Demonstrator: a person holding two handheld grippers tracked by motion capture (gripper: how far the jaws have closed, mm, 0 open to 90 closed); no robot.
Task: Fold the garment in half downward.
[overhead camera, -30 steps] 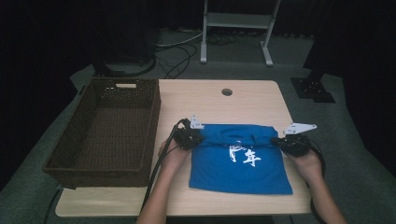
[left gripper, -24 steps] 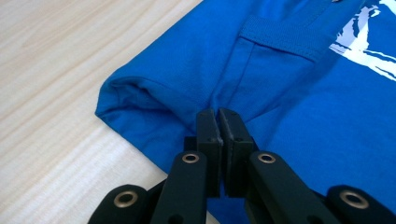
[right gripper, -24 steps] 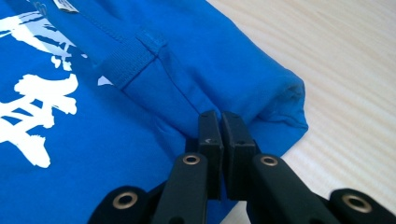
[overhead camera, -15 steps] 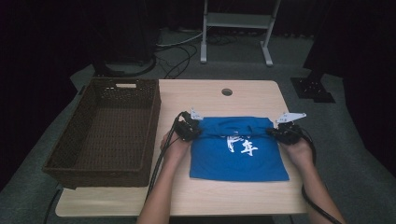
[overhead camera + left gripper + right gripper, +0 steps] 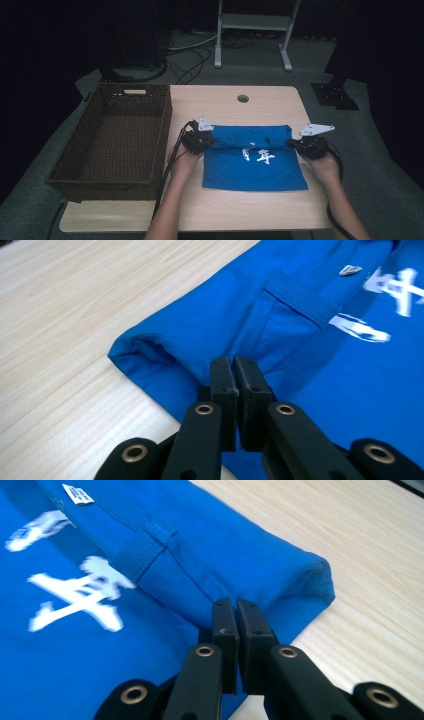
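Note:
A blue T-shirt (image 5: 255, 167) with white print lies partly folded on the wooden table (image 5: 225, 210). My left gripper (image 5: 209, 142) is shut on a layer of cloth at the shirt's left side, next to a rolled fold. In the left gripper view the jaws (image 5: 234, 362) meet with the blue shirt (image 5: 310, 365) pinched between them. My right gripper (image 5: 296, 145) is shut on the right side in the same way. Its jaws (image 5: 235, 605) pinch the shirt (image 5: 75, 670) beside the sleeve hem. A white label (image 5: 77, 494) shows at the collar.
A dark wicker basket (image 5: 161, 140) stands at the table's left, close to my left hand. A round hole (image 5: 243, 98) sits in the tabletop near its far edge. Beyond the table are cables on the floor and a metal stand (image 5: 250, 20).
Both grippers have moved a little toward the far side with the cloth in them. The shirt's near edge has drawn back from the table's front edge, and the shirt looks shorter.

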